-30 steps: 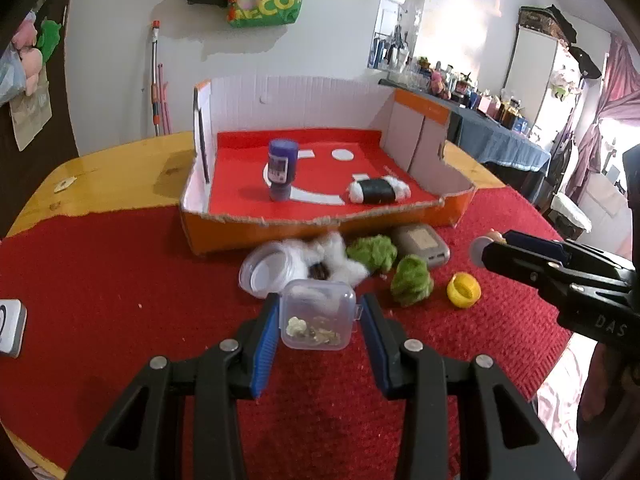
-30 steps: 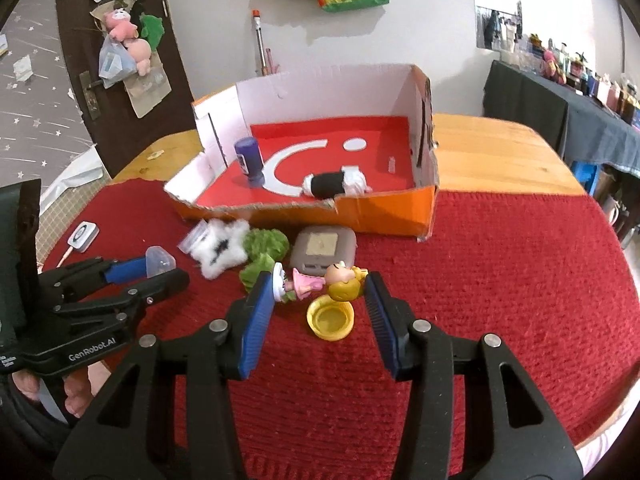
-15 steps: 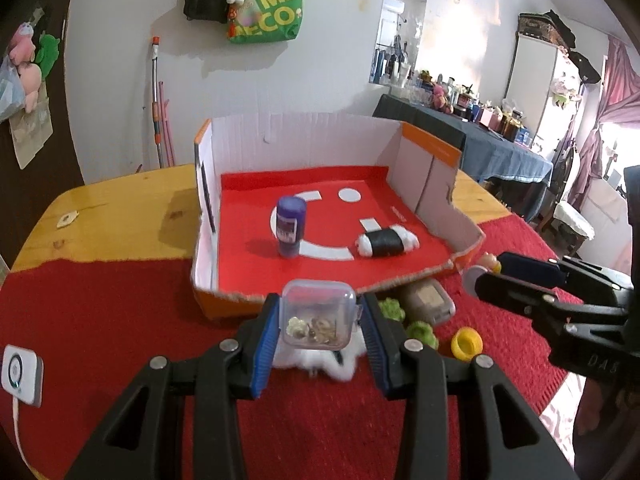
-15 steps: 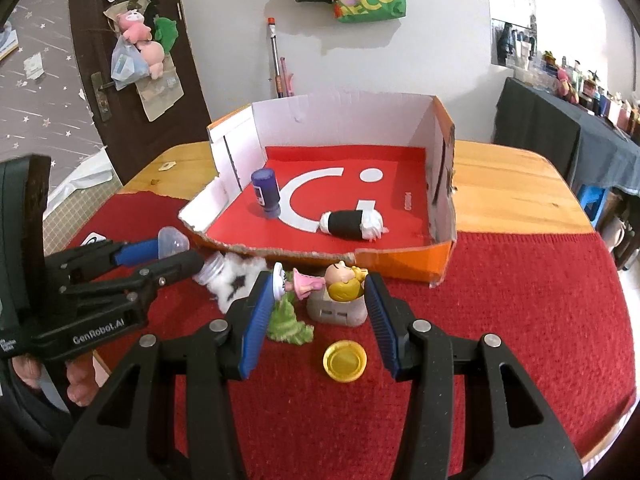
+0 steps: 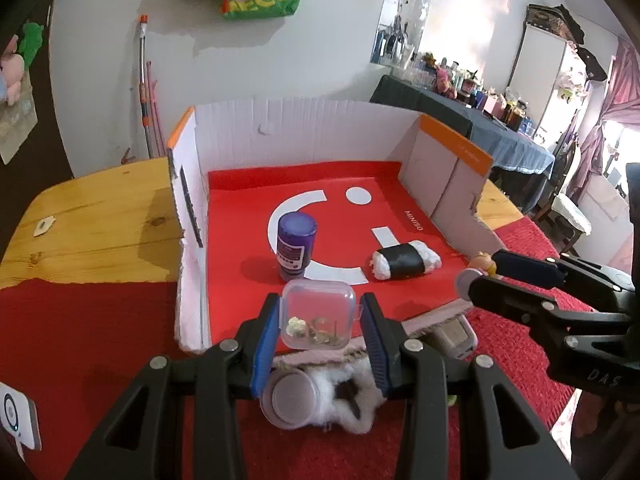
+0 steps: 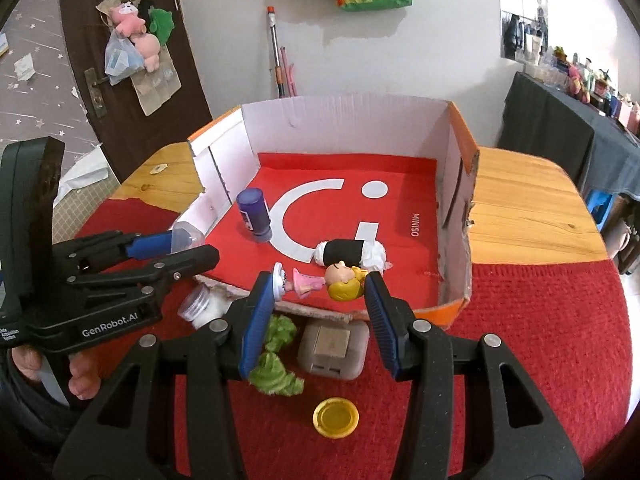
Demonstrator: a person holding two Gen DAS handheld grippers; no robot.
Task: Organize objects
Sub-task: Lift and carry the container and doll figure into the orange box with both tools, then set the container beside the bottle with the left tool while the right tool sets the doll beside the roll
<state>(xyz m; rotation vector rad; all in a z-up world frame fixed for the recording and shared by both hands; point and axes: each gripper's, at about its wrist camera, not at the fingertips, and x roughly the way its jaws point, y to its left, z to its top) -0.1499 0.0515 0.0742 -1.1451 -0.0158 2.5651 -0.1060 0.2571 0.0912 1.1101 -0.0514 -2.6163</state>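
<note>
Both loads moved over the red-floored cardboard box point(image 5: 304, 128): left gripper point(image 5: 319, 322) pinching clear plastic case point(image 5: 318, 314), right gripper point(image 6: 319, 295) pinching blonde doll figurine point(image 6: 328, 282); we judged release next.

Two green tufts point(image 6: 276, 354), one yellow cap point(image 6: 335, 417)

The cardboard box point(image 5: 304, 128) is open on top, its torn near wall low. Inside, a blue bottle point(image 5: 296, 246) stands at nine o'clock and a black-and-white roll point(image 5: 404, 264) lies at five o'clock; the red floor toward twelve and three o'clock lies bare.
</note>
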